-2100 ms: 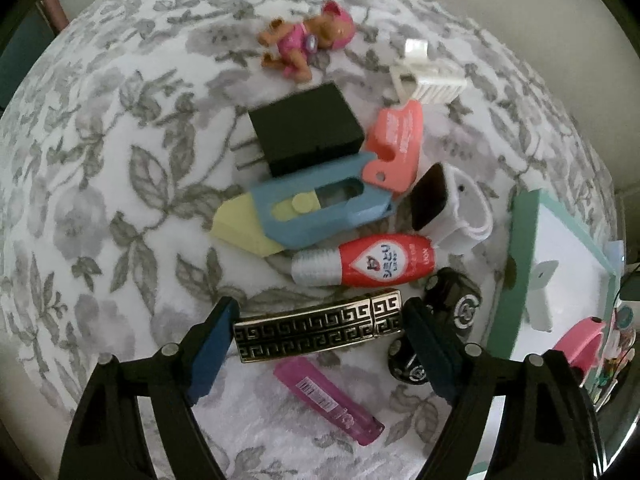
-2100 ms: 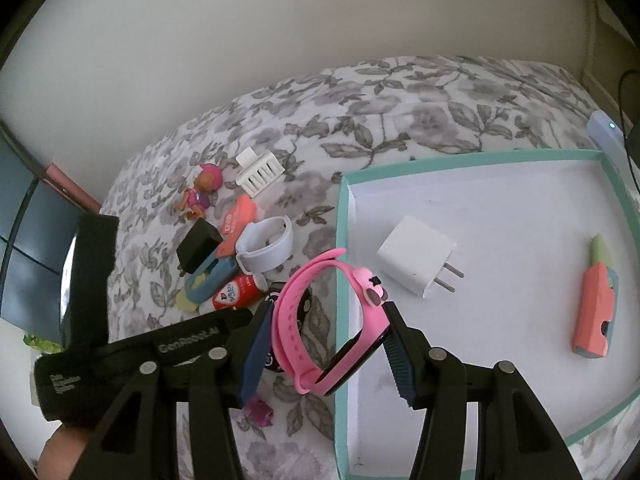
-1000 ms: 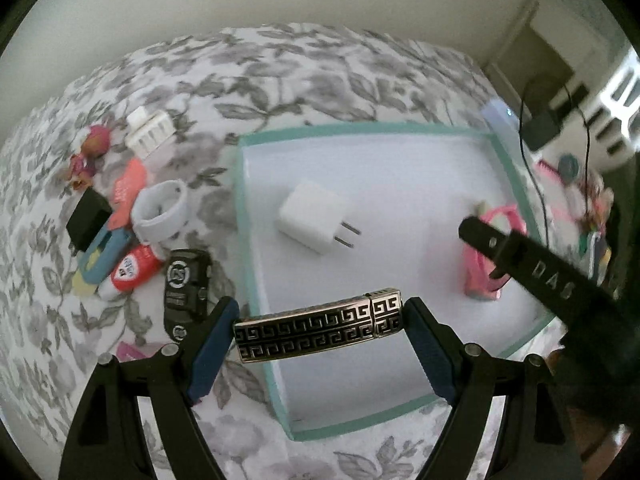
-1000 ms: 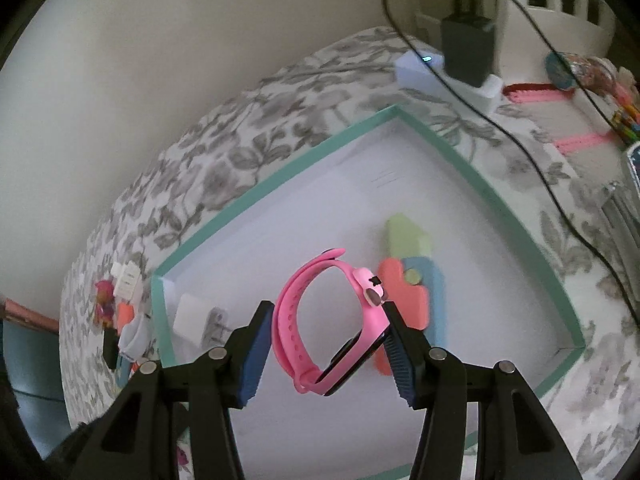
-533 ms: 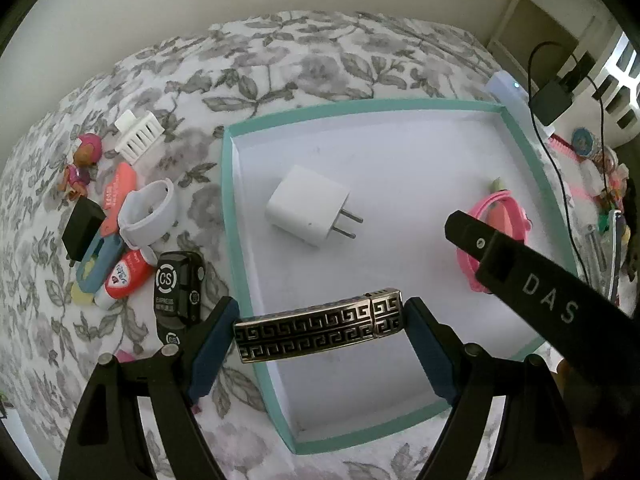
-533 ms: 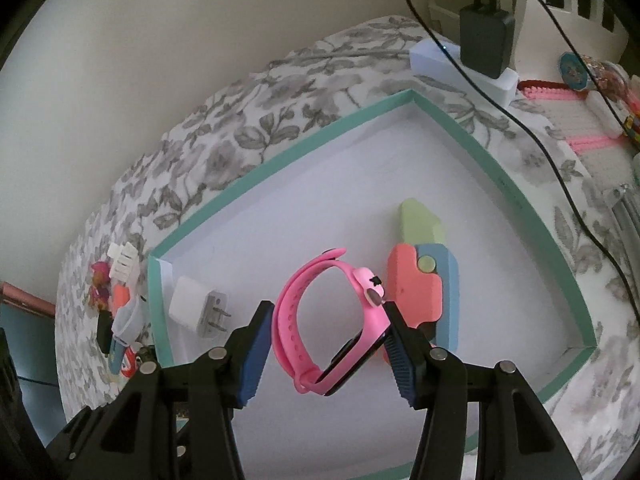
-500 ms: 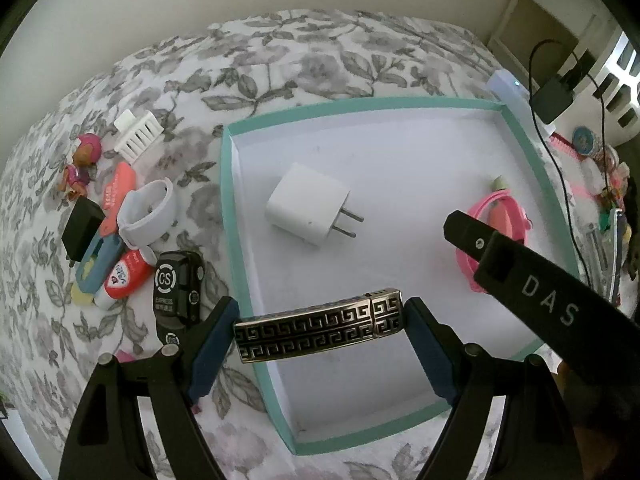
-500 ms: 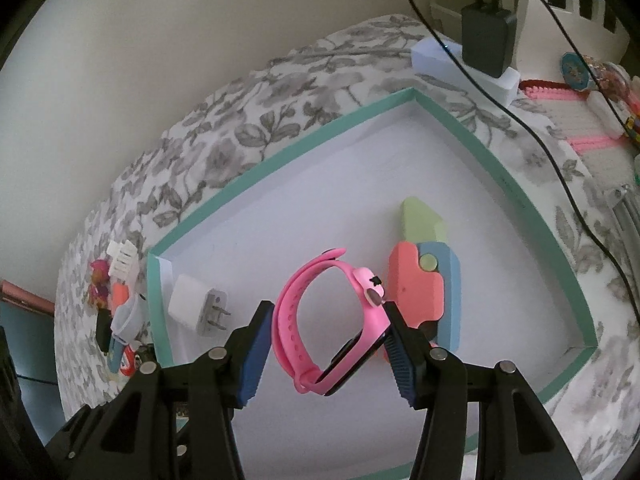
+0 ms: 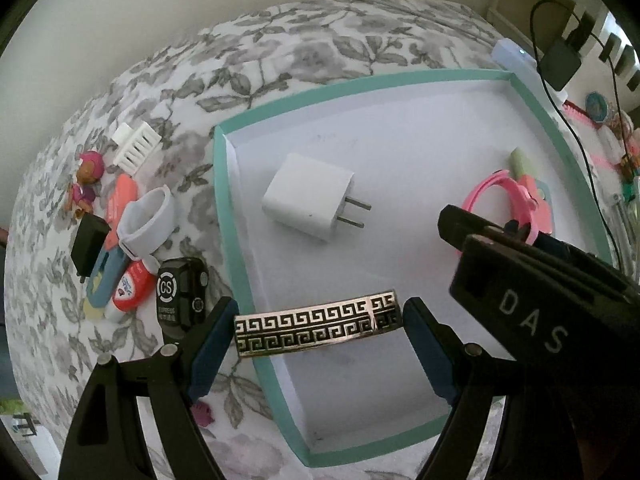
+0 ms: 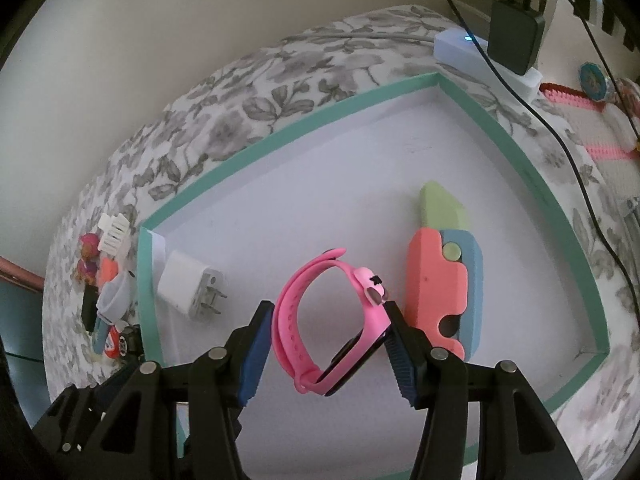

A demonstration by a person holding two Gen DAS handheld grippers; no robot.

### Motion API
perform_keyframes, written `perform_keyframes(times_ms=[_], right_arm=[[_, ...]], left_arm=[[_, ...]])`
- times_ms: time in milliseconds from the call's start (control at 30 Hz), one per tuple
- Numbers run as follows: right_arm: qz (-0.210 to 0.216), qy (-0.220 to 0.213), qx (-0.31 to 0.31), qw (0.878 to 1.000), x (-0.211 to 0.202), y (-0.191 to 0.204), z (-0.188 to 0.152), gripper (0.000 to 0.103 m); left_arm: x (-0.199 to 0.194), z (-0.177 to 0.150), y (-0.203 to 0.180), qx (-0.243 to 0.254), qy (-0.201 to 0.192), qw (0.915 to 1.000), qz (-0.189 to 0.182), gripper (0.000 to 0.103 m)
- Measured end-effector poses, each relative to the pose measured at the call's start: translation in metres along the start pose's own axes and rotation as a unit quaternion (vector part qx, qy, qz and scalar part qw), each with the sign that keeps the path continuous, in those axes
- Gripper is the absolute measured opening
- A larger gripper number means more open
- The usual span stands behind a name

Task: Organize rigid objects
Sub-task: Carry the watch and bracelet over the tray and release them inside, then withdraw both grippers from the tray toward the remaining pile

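Tray (image 9: 400,82): teal rim, white floor. Cloth (image 9: 280,44): white, grey floral print. Watch (image 10: 332,320): pink. Clip (image 9: 316,324): black, gold key pattern. Charger (image 9: 308,200): white.

The right gripper (image 9: 516,228) carries white letters "DAS" on its black body. A black car key (image 9: 181,298), lying on the flowered cloth just outside the tray's left rim, shows "CS" in a circle; the smaller print below it is too blurred to read. The red glue tube (image 9: 130,291) beside it bears unreadable print.
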State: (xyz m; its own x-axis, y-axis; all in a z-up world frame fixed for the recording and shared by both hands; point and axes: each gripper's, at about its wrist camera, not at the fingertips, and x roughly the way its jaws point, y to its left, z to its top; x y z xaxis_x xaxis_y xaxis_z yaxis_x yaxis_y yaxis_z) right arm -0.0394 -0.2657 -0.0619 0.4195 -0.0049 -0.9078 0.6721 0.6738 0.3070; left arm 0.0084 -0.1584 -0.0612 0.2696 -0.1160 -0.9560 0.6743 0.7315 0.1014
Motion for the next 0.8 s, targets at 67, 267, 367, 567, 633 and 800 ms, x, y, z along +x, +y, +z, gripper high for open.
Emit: perform_keyframes(times_ms=[67,267,367,567,633,800], right_arm=[[0.001,0.0,-0.001,1.0,0.0,0.0,0.0,0.058],[-0.005,0.008,0.002,1.0,0.005,-0.003,0.0,0.06],[-0.008,0.004,0.004,1.0,0.004,-0.004,0.001,0.063],[-0.009,-0.019,0.0,1.0,-0.008,-0.001,0.002,0.065],[-0.006,-0.031,-0.001,0.999,-0.015,0.001,0.004,0.065],[-0.002,-0.061,-0.003,0.998,-0.031,0.004,0.007,0.066]], left_arm=[[0.0,0.0,0.0,0.001,-0.002,1.0,0.002,0.085],[0.001,0.002,0.0,0.006,-0.004,0.9999,0.009,0.085],[-0.004,0.002,-0.002,0.006,-0.012,0.9999,0.01,0.085],[-0.017,0.004,0.004,-0.001,-0.032,0.9994,0.013,0.085],[-0.022,0.005,0.007,-0.005,-0.039,0.9991,0.015,0.085],[-0.028,0.008,0.019,-0.022,-0.048,0.9985,0.016,0.085]])
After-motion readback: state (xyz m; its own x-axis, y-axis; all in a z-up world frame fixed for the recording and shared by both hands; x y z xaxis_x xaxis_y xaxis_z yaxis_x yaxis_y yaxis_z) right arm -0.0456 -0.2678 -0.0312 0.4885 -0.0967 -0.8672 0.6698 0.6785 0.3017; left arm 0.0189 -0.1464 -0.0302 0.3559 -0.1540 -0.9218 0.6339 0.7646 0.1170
